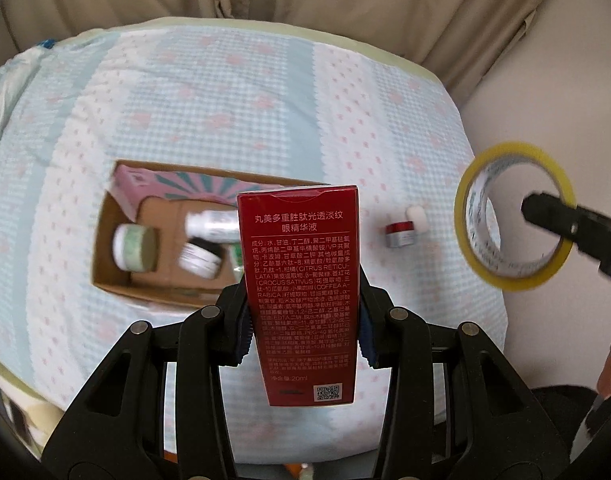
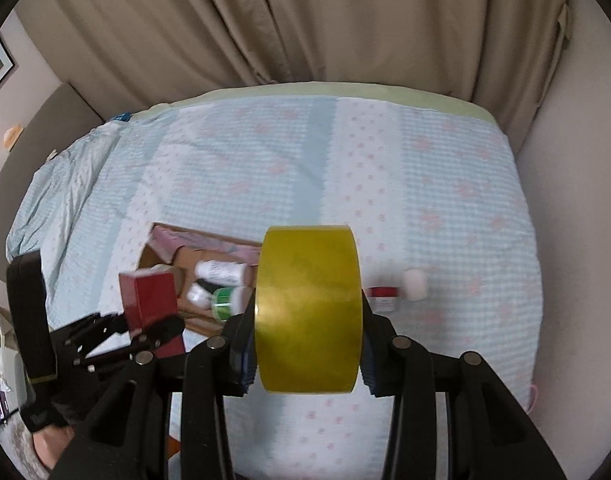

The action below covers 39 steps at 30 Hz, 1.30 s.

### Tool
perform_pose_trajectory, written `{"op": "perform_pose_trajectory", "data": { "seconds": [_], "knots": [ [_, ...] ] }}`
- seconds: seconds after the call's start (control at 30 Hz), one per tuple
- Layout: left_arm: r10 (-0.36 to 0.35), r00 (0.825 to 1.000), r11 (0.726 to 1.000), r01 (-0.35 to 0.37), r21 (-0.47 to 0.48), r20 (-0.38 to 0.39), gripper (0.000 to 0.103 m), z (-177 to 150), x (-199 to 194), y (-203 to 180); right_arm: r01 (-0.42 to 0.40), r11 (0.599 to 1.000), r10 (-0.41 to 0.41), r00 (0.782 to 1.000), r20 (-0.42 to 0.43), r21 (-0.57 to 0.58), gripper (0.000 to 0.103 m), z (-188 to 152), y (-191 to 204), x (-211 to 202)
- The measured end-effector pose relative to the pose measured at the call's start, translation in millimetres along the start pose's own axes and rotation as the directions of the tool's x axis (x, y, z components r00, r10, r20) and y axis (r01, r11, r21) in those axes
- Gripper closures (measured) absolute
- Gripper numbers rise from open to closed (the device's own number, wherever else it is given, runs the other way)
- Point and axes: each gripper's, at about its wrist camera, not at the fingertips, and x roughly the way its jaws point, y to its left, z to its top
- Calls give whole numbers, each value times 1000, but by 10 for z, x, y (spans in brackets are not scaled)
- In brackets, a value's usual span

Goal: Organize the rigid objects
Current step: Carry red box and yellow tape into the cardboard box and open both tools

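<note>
My left gripper (image 1: 303, 320) is shut on a tall red carton (image 1: 301, 264) with white print, held upright above the bed, near the open cardboard box (image 1: 117, 280). The box holds several jars and bottles (image 1: 135, 248). My right gripper (image 2: 307, 344) is shut on a yellow tape roll (image 2: 308, 320), held in the air to the right of the box. In the left wrist view the tape roll (image 1: 515, 216) hangs at the right. In the right wrist view the red carton (image 2: 147, 300) and the left gripper (image 2: 143, 330) show at the left.
A small red-and-silver jar (image 1: 401, 234) and a white cap (image 1: 416, 218) lie on the blue-and-pink bedspread (image 1: 265, 100) right of the box. Beige curtains (image 2: 305, 20) hang behind the bed. A wall stands at the right.
</note>
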Motion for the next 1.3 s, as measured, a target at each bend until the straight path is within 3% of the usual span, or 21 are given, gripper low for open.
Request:
{"op": "perform_pose_trajectory", "data": {
  "seconds": [0.27, 0.6, 1.0, 1.3],
  "knots": [
    [-11, 999, 997, 15, 80, -48, 65, 283, 37, 788, 10, 995, -6, 999, -47, 99, 65, -57, 647, 393],
    [4, 989, 989, 18, 146, -148, 65, 650, 575, 1483, 81, 973, -52, 989, -139, 217, 65, -97, 961, 1087],
    [70, 968, 962, -2, 273, -241, 65, 813, 1388, 1565, 154, 965, -102, 966, -237, 214, 65, -57, 720, 1868],
    [134, 948, 908, 0, 418, -289, 65, 722, 1779, 1438, 184, 970, -132, 947, -291, 159, 65, -31, 656, 2328]
  ]
}}
